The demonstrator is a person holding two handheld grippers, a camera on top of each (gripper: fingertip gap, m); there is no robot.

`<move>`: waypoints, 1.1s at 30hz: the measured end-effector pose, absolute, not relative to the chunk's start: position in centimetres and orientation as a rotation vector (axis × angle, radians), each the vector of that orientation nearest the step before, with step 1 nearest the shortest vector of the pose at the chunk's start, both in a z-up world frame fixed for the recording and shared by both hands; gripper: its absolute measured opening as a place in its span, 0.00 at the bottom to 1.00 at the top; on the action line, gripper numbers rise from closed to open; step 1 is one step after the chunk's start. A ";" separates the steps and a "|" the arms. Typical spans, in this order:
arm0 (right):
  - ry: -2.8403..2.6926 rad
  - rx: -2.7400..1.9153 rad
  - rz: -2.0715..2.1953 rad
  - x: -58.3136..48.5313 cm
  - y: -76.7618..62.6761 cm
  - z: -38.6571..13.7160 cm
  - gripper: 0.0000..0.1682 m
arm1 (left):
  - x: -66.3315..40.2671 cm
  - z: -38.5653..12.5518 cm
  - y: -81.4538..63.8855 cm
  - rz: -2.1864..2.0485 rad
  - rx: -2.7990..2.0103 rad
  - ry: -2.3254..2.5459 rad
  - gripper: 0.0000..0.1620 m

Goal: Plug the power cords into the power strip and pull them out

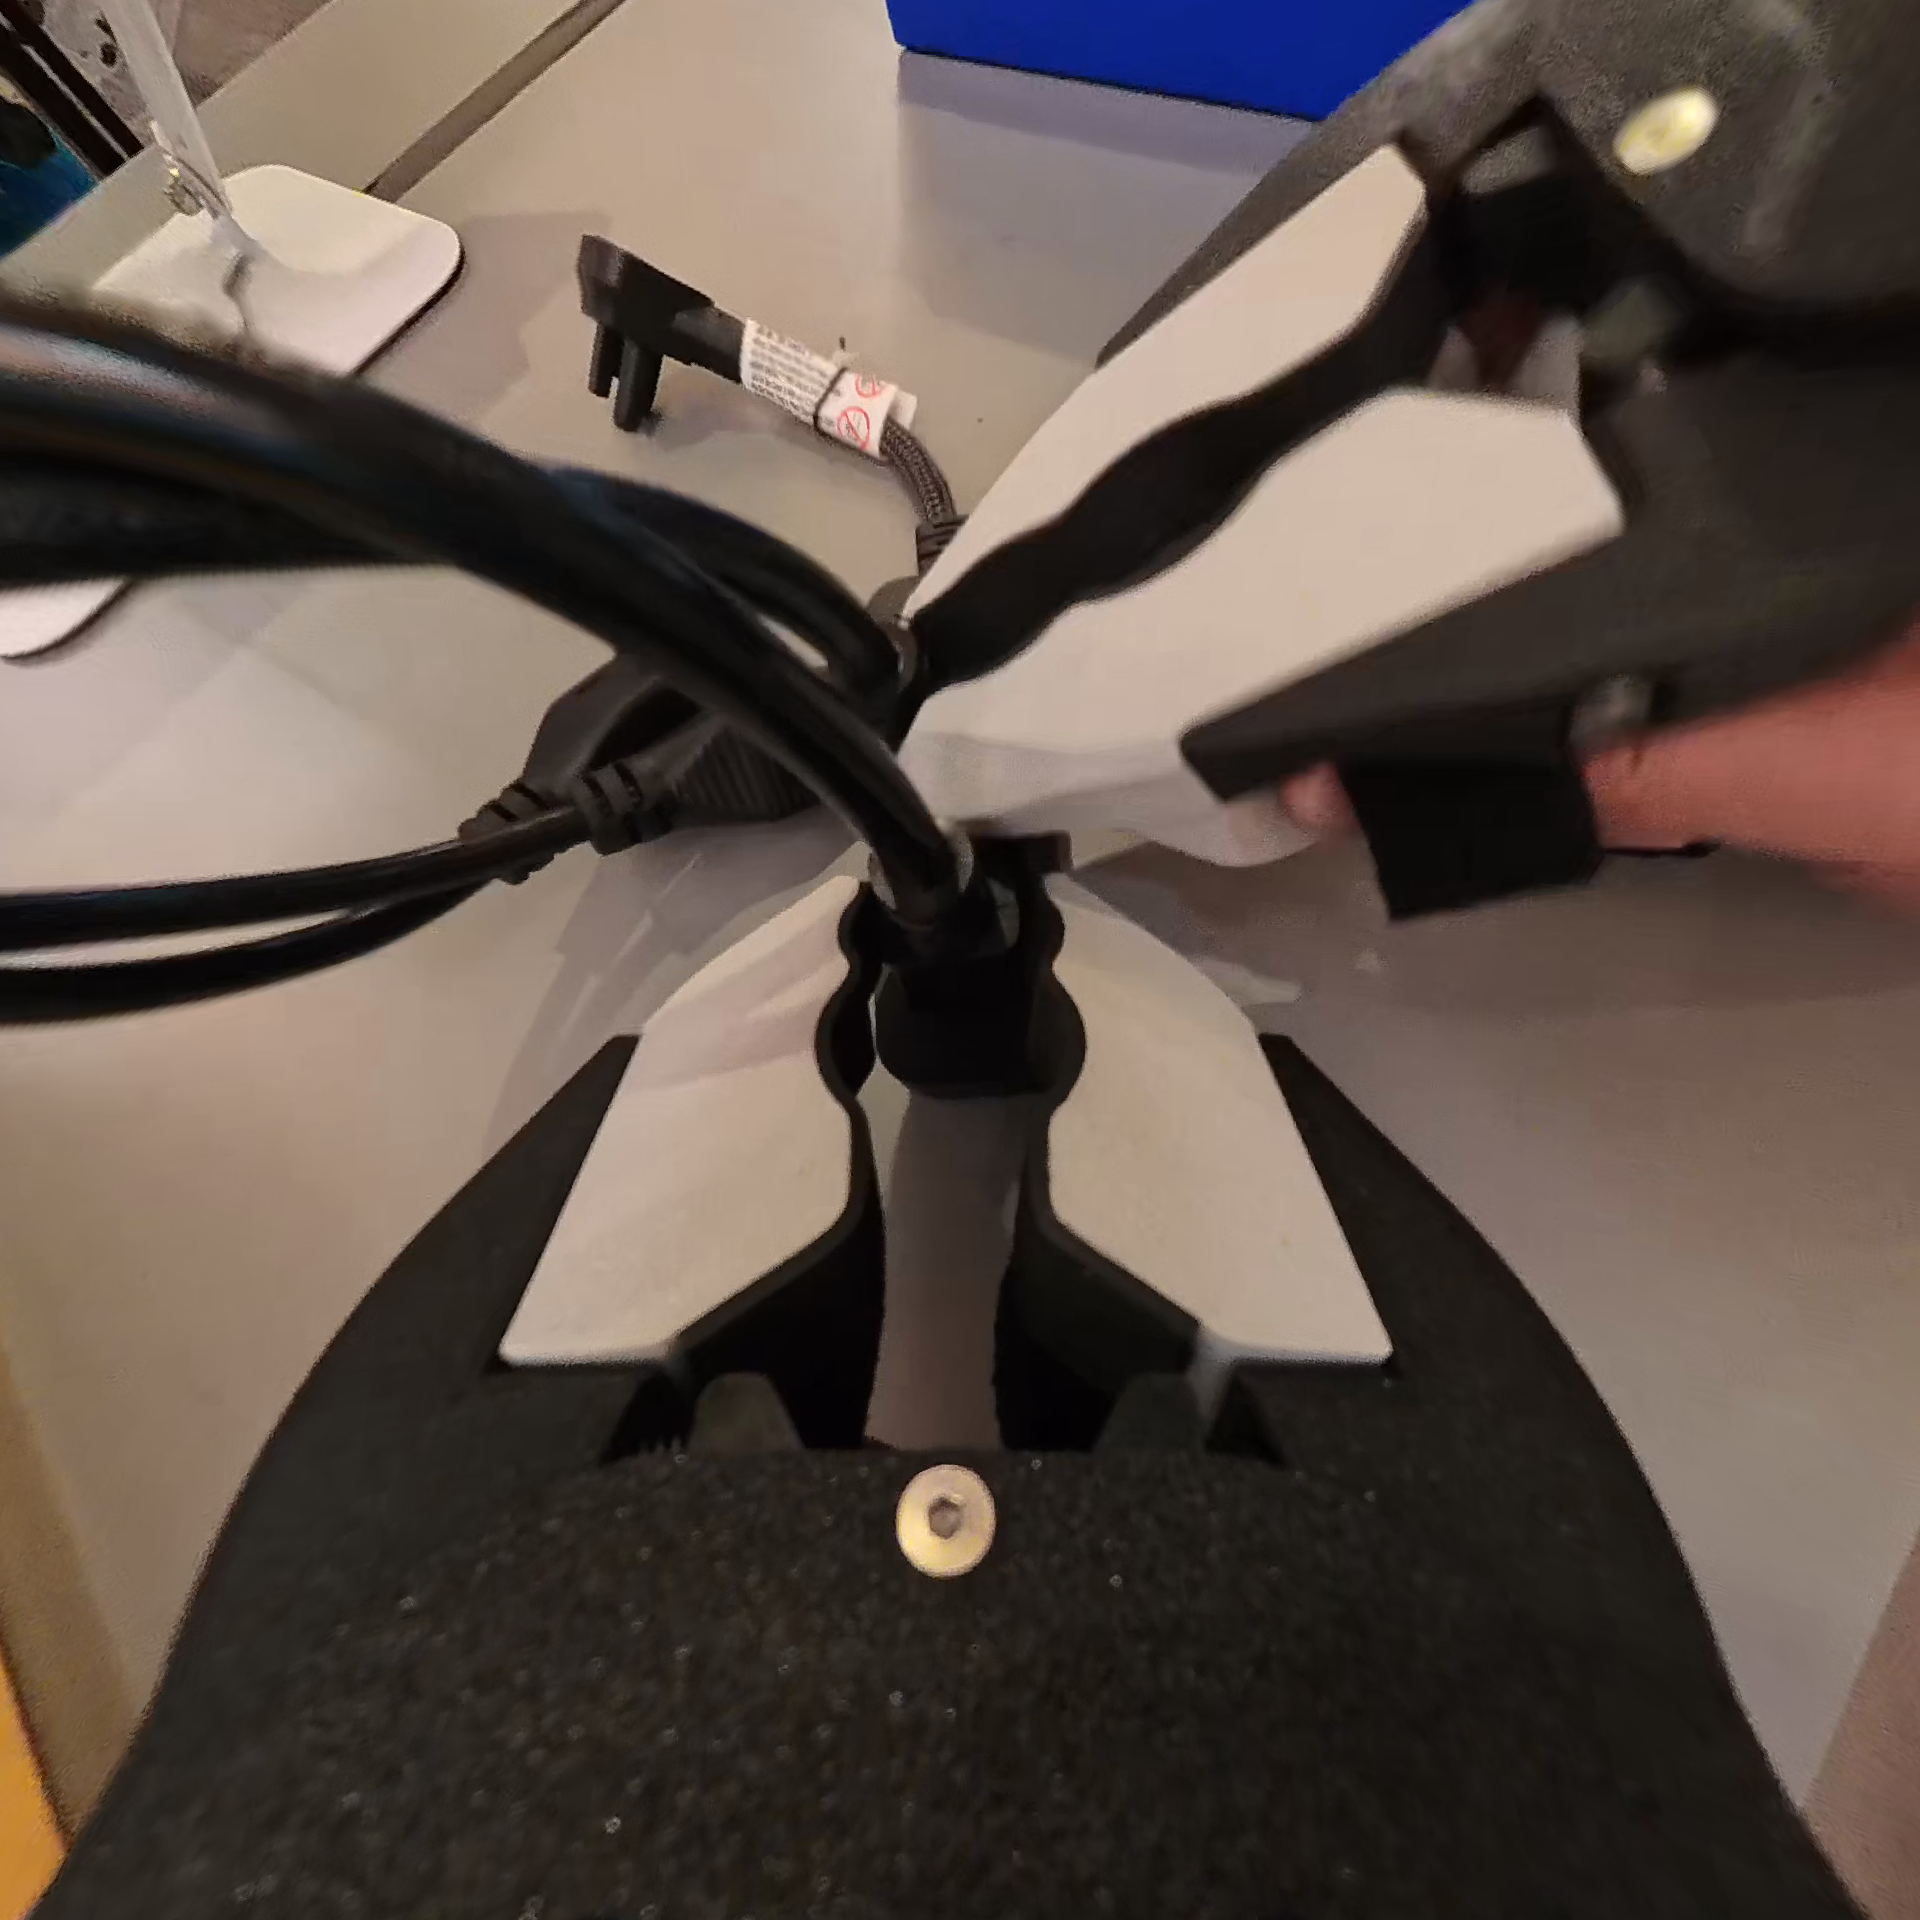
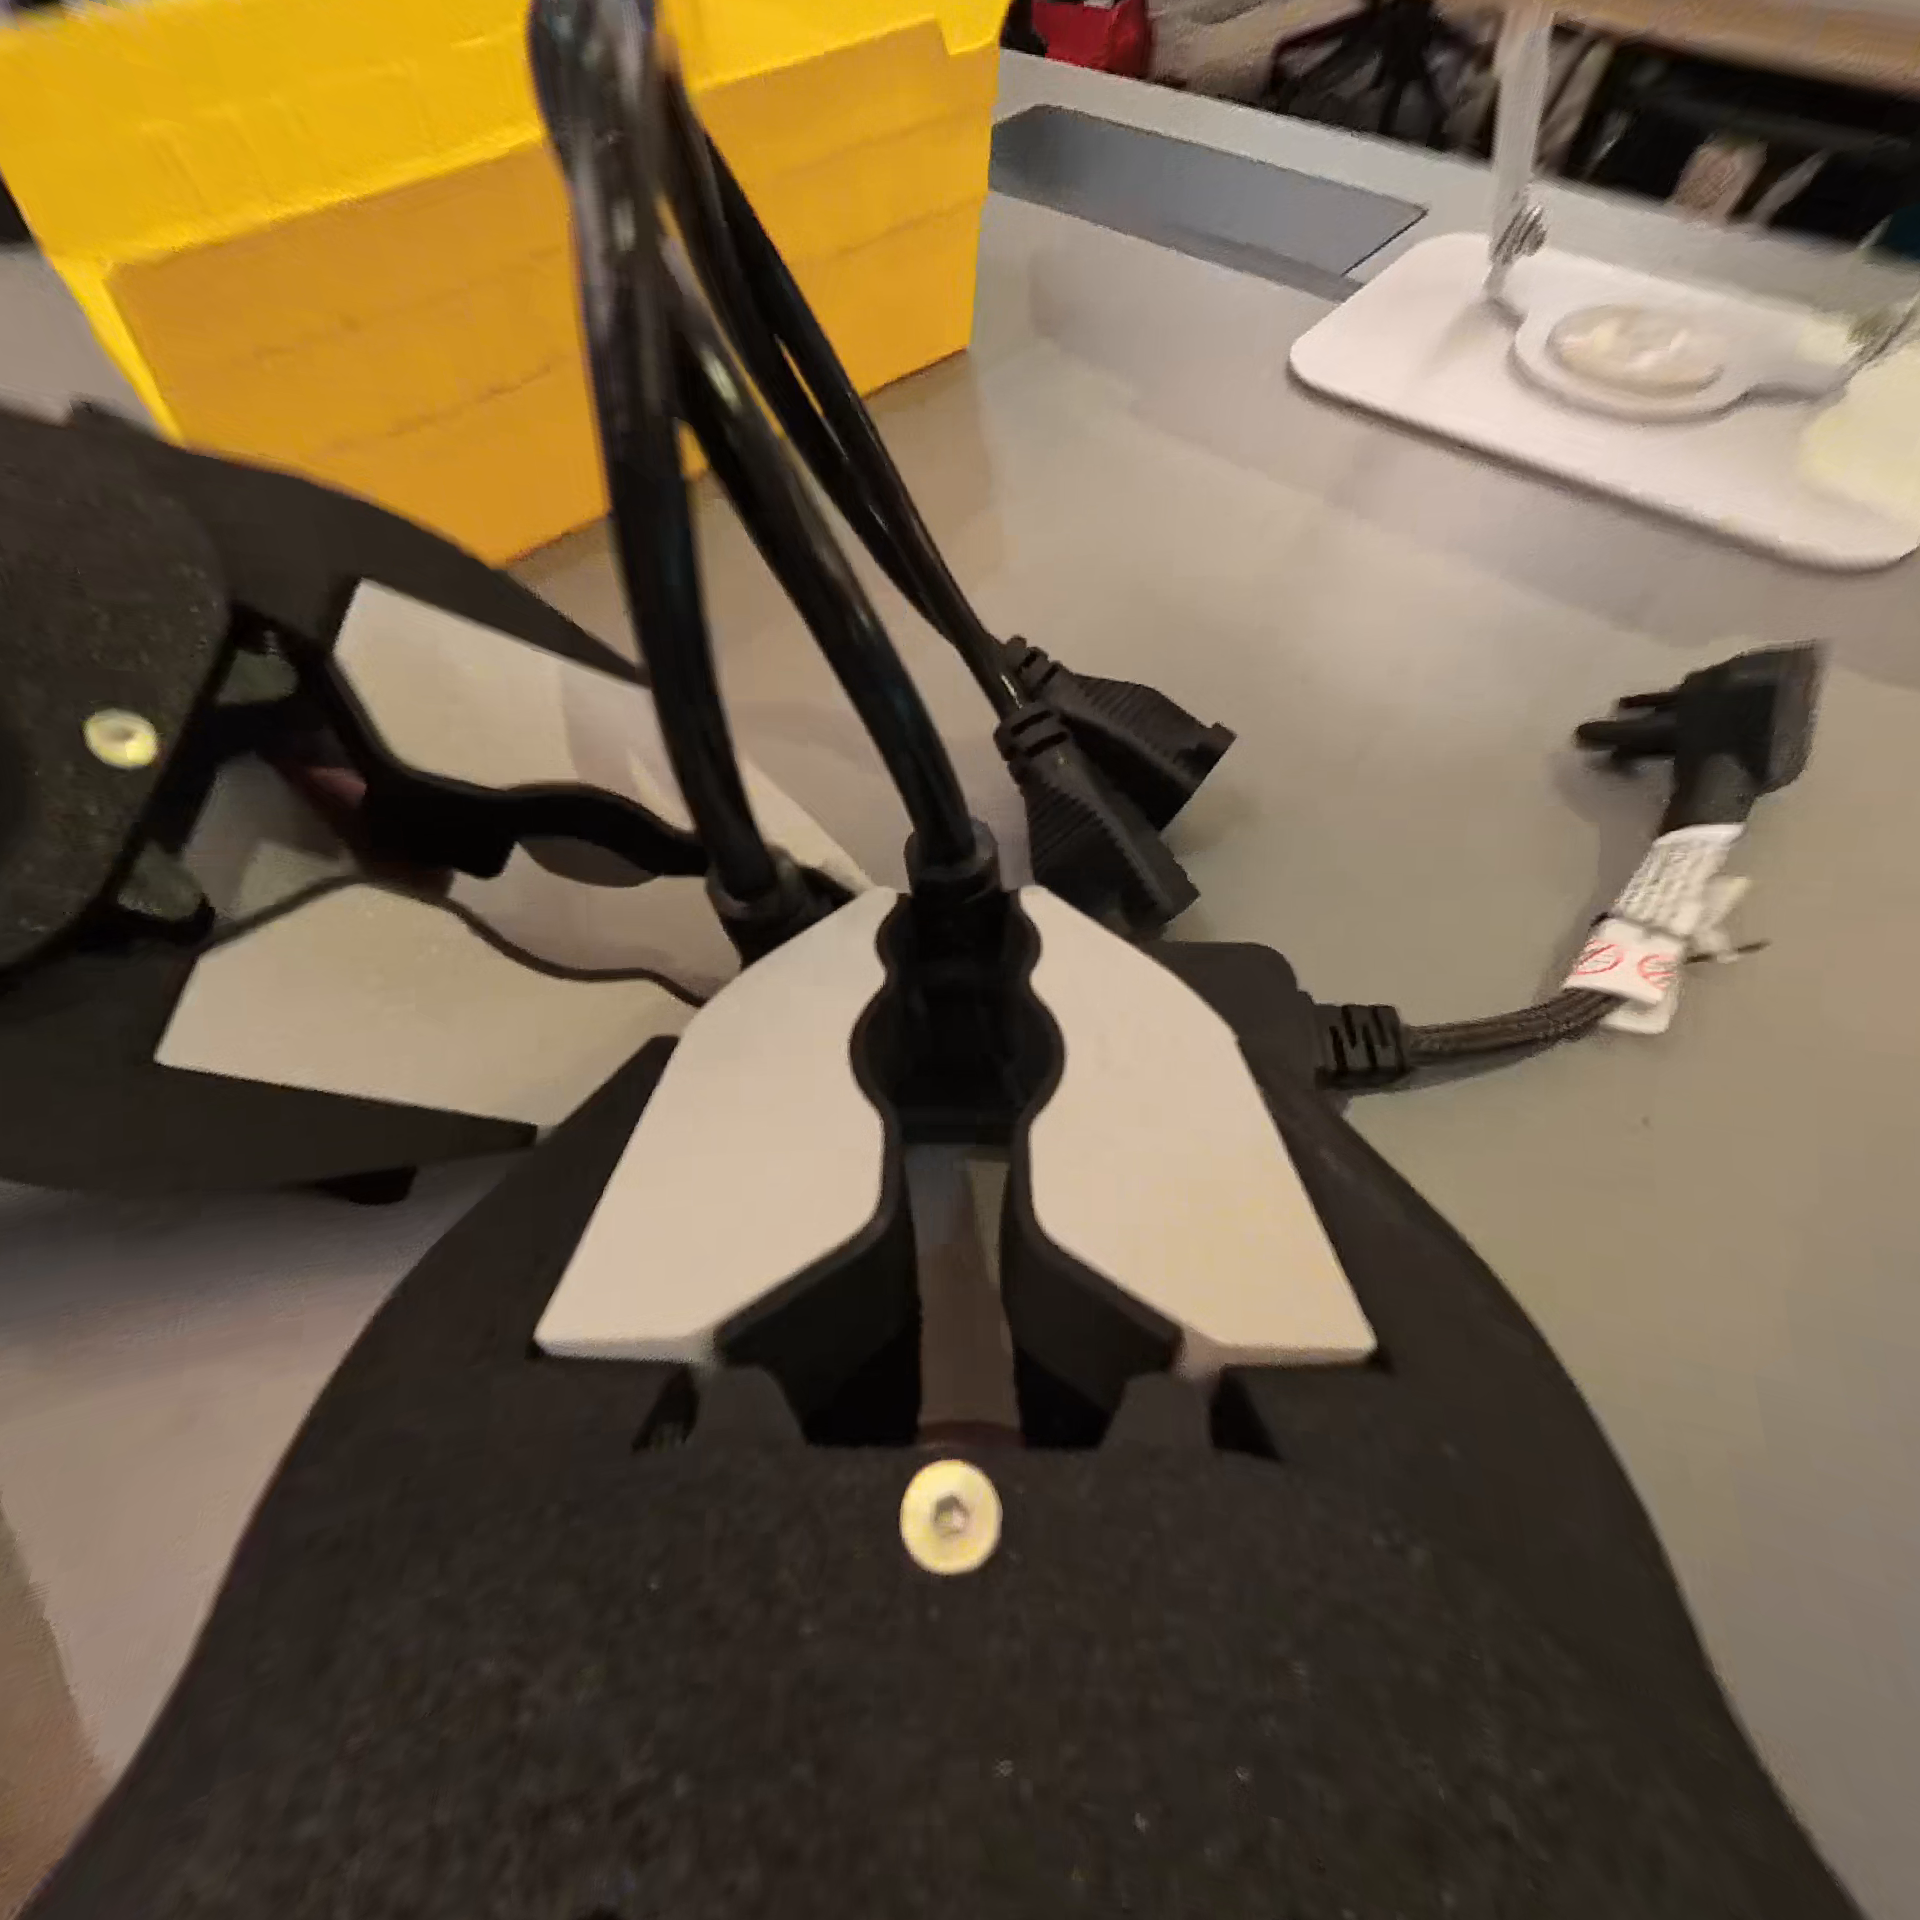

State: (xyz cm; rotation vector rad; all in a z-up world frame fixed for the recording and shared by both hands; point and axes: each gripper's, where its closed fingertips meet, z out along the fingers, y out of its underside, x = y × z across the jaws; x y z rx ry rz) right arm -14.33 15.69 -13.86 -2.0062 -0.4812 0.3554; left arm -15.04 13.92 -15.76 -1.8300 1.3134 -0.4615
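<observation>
The left tool pinches a black power-cord plug between its grey fingers. The right tool clamps a second black plug the same way, just beside the left one. The black power strip lies on the grey bench under both tools, its braided lead ending in a flat plug. Two loose cord connectors rest nearby, in front of a yellow box.
</observation>
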 end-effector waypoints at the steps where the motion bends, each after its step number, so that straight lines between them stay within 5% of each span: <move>1: -0.414 -2.026 0.488 -14.2 15.8 -13.9 0.09 | -15.1 -15.8 13.9 -0.451 -1.830 1.316 0.16; 6: -0.244 -2.050 0.751 -14.1 15.8 -13.8 0.09 | -14.8 -15.8 14.1 -0.449 -1.834 1.309 0.16; 11: -0.586 -1.942 0.195 -13.9 15.8 -12.9 0.08 | -15.0 -15.6 14.2 -0.486 -1.858 1.286 0.16; 15: -0.149 -2.023 0.969 -14.3 16.2 -13.8 0.09 | -15.2 -15.9 14.4 -0.460 -1.860 1.290 0.16; 20: -0.487 -1.983 0.376 -14.5 16.0 -13.5 0.08 | -15.0 -15.8 14.5 -0.470 -1.884 1.287 0.16; 24: -0.302 -2.016 0.788 -14.0 16.3 -13.7 0.08 | -15.0 -15.9 14.6 -0.454 -1.881 1.284 0.16; 27: -0.579 -1.953 0.245 -14.5 15.8 -13.3 0.08 | -15.0 -15.7 14.5 -0.477 -1.892 1.294 0.16; 30: -0.424 -2.016 0.627 -14.3 16.0 -13.6 0.08 | -15.1 -15.9 14.4 -0.462 -1.884 1.284 0.16; 33: -0.538 -1.971 0.311 -14.7 15.7 -13.0 0.08 | -15.1 -15.7 14.5 -0.480 -1.887 1.292 0.16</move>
